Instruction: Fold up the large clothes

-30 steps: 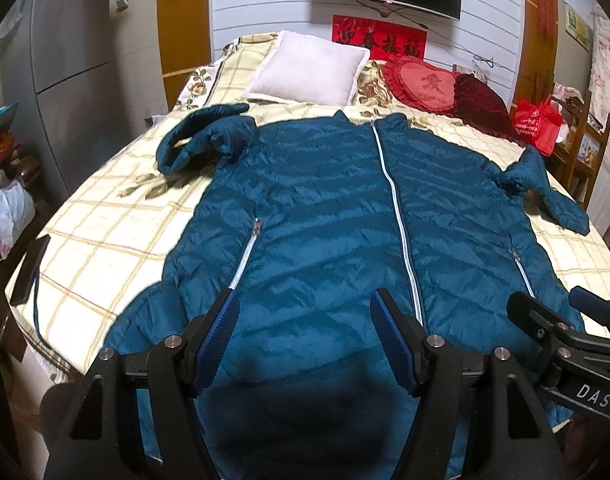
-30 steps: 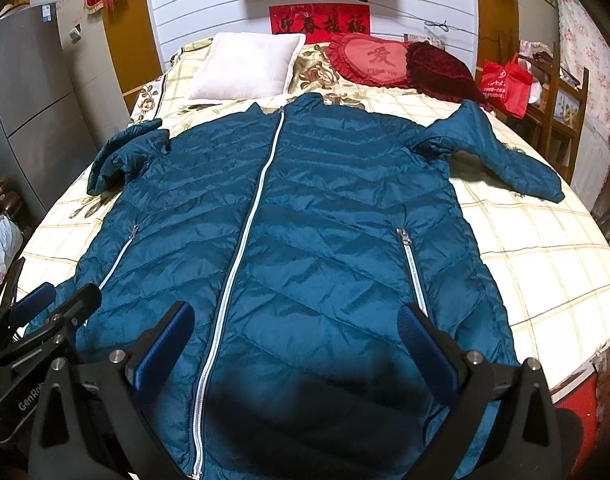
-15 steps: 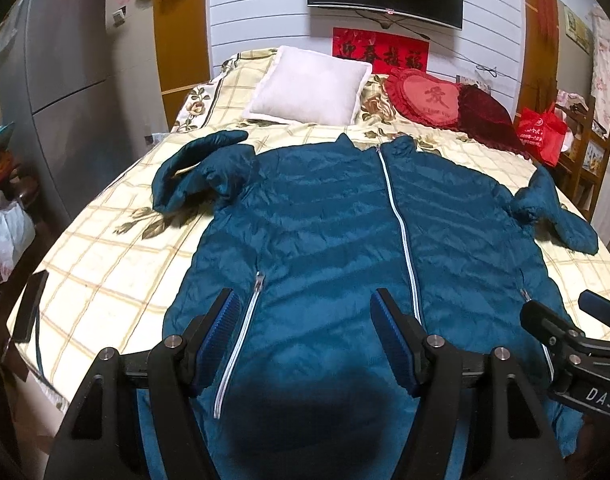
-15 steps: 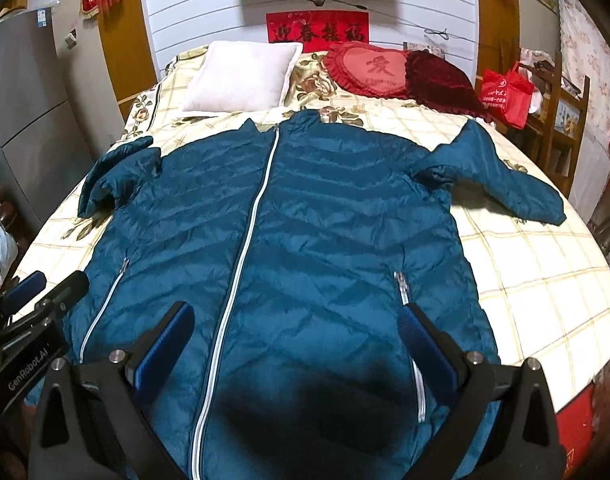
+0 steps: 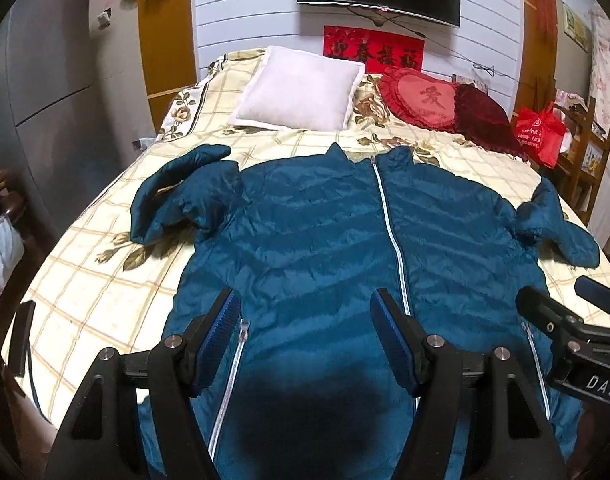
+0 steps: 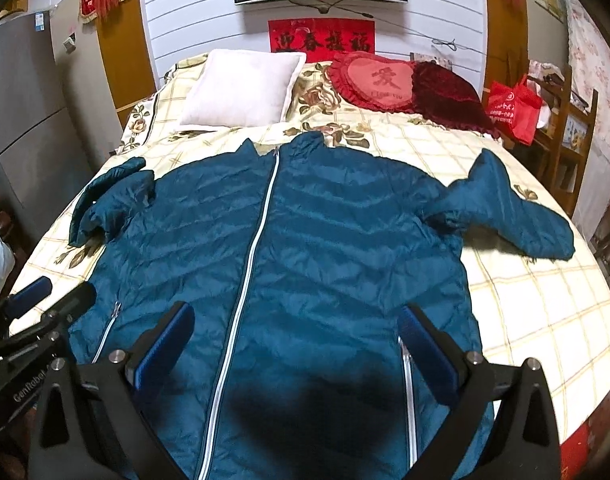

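Teal quilted jacket [image 5: 325, 240] flat on bed [image 5: 105, 280]; left gripper [image 5: 305, 332], right gripper [image 6: 297, 340] spread wide, empty.

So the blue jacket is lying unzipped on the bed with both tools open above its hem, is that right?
Not quite: the blue jacket is zipped shut, its white zipper closed up to the collar in the right wrist view. It does lie on the bed, with the left tool and right tool open.

Both claws farther above jacket [image 5: 325, 248]
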A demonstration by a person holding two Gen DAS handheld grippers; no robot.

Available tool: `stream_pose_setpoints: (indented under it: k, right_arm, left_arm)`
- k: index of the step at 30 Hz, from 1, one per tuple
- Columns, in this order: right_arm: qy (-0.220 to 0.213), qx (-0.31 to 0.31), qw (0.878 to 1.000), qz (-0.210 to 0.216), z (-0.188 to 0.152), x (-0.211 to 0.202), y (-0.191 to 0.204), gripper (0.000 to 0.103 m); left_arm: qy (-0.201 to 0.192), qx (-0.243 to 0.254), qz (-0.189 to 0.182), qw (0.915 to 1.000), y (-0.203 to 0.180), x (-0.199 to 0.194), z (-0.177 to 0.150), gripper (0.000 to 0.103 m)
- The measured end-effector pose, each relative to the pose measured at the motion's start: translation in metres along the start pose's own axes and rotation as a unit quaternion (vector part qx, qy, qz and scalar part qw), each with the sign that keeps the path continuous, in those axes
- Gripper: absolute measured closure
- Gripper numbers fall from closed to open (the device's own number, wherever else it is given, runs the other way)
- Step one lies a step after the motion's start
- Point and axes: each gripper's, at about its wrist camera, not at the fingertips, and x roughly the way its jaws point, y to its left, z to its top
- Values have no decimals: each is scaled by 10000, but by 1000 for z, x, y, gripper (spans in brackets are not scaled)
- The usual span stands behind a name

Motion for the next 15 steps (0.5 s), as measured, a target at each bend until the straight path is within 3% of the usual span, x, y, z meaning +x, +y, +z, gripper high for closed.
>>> stream_pose_setpoints:
  k: [15]
  right_arm:
    - [-64, -137, 9999, 5, 49, 22, 4, 0]
  left_arm:
    - [-116, -69, 95, 9999, 11, 21, 48, 22]
